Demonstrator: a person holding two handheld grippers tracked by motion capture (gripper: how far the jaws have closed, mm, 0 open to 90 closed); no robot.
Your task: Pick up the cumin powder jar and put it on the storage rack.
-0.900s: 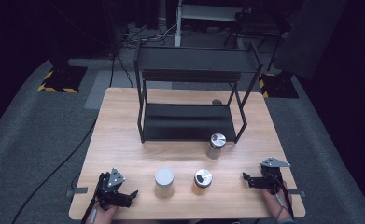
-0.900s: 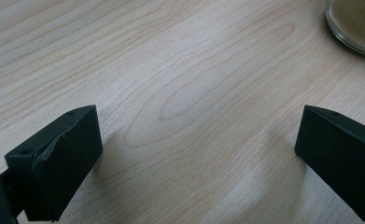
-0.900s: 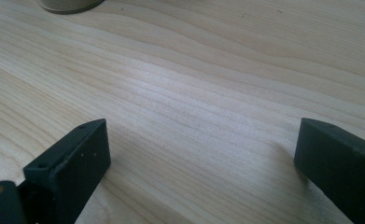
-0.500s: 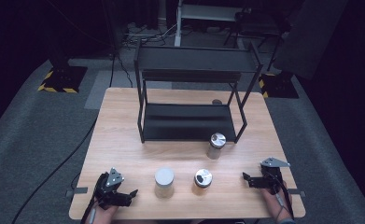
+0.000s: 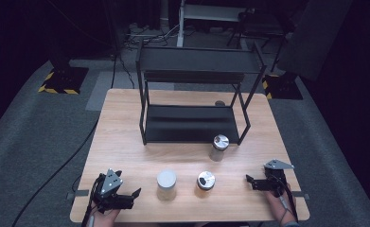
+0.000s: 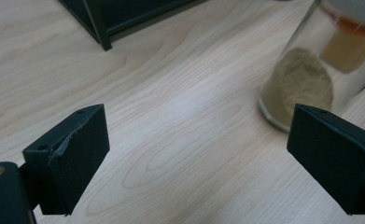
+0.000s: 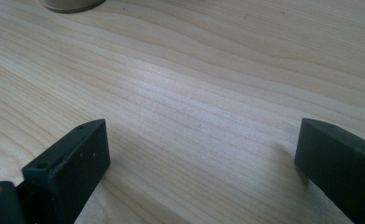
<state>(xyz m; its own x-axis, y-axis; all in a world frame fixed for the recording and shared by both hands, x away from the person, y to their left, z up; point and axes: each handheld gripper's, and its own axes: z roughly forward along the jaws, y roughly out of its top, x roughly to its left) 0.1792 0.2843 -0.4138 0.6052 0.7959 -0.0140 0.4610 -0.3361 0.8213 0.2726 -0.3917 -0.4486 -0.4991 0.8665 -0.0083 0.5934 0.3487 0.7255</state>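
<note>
Black jaws of the left claw stand wide apart with nothing between them but bare wood; in the left gripper view they hover low over the pale tabletop. Just beyond that claw's far jaw stands the white-lidded jar, a clear glass one with a heap of tan powder at its bottom, near the claw but not touching it. Past that jar, farther from the left claw, sits a second jar with a silvery lid bearing a dark mark.

The right claw is likewise spread wide and empty; in the right gripper view only wood grain lies between its jaws, and the foot of a jar shows at the top edge, well ahead of it. This claw points toward the silver-lidded jar, with a clear gap of tabletop between them. A third jar with a shiny metal lid stands farther off, ahead of the right claw, just in front of the black wire rack. That two-tier rack occupies the far half of the tabletop, well apart from both claws. A hand grips the right claw from behind.
</note>
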